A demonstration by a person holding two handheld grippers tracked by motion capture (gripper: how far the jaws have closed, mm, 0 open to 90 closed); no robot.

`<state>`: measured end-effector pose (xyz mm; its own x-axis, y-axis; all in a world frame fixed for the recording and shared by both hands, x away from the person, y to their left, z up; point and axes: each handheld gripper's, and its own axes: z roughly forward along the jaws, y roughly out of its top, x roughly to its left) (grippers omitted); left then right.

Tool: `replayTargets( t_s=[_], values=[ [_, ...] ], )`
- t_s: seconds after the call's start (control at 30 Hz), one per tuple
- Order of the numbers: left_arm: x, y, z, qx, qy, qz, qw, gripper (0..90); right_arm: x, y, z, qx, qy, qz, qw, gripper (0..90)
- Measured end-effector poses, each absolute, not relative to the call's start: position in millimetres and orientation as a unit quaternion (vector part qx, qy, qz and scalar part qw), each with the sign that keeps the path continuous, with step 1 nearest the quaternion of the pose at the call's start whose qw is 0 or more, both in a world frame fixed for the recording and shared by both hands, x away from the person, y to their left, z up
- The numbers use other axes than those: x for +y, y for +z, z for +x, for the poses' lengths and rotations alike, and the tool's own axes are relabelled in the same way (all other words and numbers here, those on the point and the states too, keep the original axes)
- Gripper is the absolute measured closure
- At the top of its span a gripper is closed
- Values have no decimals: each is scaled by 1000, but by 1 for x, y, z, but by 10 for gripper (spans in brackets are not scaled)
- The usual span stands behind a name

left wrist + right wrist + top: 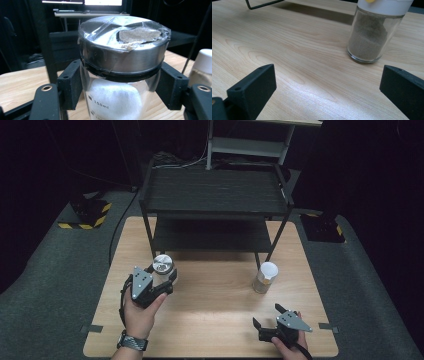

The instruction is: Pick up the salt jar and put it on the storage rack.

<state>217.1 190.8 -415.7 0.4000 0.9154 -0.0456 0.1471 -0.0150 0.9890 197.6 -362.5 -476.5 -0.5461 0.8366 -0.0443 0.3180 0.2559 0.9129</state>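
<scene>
A glass jar [117,100] with a steel lid [162,264] and white powder inside stands at the table's left, just in front of the black rack. My left gripper [162,276] is shut on the jar, one black pad [71,85] pressed against each side of the glass below the lid. A second jar [264,278], with a white lid and brownish powder [368,37], stands at the right. My right gripper [266,315] rests low near the table's front right, open, with bare wood between its pads [257,85]. The white-lidded jar is ahead of it and apart from it.
A black two-tier rack [215,195] stands on the far half of the wooden table [210,320], its legs close behind both jars. Dark carpet surrounds the table. A white shelf unit [250,145] stands beyond.
</scene>
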Motion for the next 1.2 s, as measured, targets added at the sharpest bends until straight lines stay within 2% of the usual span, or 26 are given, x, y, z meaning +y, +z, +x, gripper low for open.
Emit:
replayTargets(
  t_s=[1.2],
  values=[
    [150, -329, 221, 389, 401, 592, 581, 309, -366, -477, 197, 739, 472, 394, 277, 4]
  ],
)
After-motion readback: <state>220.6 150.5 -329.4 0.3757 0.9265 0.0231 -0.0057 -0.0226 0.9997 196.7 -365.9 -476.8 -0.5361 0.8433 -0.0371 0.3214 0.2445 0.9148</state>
